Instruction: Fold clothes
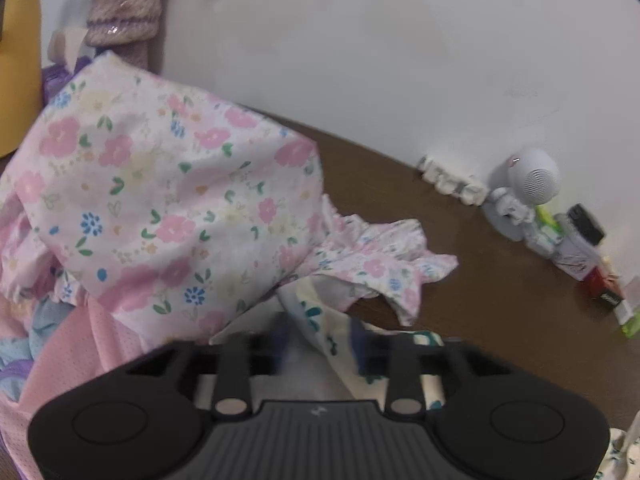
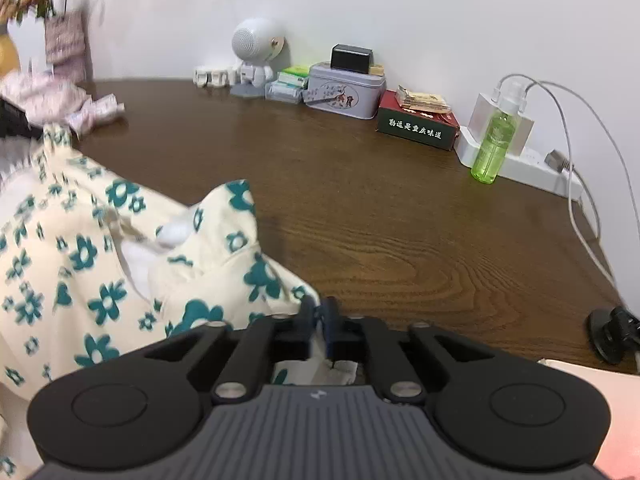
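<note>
Left tongs (image 1: 320, 344): I see them parted, cream teal-flowered garment (image 1: 320, 320) between but unpinched.
Right tongs (image 2: 319, 320): clenched on that garment's (image 2: 100, 260) edge.
Garment: draped over brown table (image 2: 360, 200), beside pink floral clothes (image 1: 160, 200).
Risk: I judge one-sided hold lets cloth slump, skewing my fold.

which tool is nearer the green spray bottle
Right. The right tool sits at the cream teal-flowered garment, with the green spray bottle across bare table ahead. The left tool is beside the pink floral garment, bottle not in its view.
</note>
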Available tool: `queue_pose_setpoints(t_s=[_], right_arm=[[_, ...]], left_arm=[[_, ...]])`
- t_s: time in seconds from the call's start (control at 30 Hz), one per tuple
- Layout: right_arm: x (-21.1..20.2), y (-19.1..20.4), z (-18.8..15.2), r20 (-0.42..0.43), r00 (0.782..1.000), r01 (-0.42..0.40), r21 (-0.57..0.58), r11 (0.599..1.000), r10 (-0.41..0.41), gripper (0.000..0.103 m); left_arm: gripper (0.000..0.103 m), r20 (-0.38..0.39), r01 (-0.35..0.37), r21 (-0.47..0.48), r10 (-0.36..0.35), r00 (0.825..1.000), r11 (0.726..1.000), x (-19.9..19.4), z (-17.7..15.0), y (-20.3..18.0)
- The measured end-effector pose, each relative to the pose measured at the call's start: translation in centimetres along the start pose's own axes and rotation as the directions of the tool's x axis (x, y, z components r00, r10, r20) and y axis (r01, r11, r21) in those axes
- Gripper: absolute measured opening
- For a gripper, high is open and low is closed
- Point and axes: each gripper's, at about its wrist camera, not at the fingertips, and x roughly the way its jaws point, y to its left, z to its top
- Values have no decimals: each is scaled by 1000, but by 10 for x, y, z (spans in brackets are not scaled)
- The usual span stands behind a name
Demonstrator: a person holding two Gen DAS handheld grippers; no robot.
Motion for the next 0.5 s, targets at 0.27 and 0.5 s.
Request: queue_pose_setpoints(t_s=[0.27, 0.5], right_arm=[[-44, 30, 28, 101, 952, -292, 10, 956, 289, 36], [26, 83, 52, -92, 895, -416, 184, 890, 437, 35]], left_arm=[[49, -6, 138, 244, -141, 990, 960, -41, -26, -40], [41, -92, 263, 499, -251, 964, 826, -28, -57, -107]])
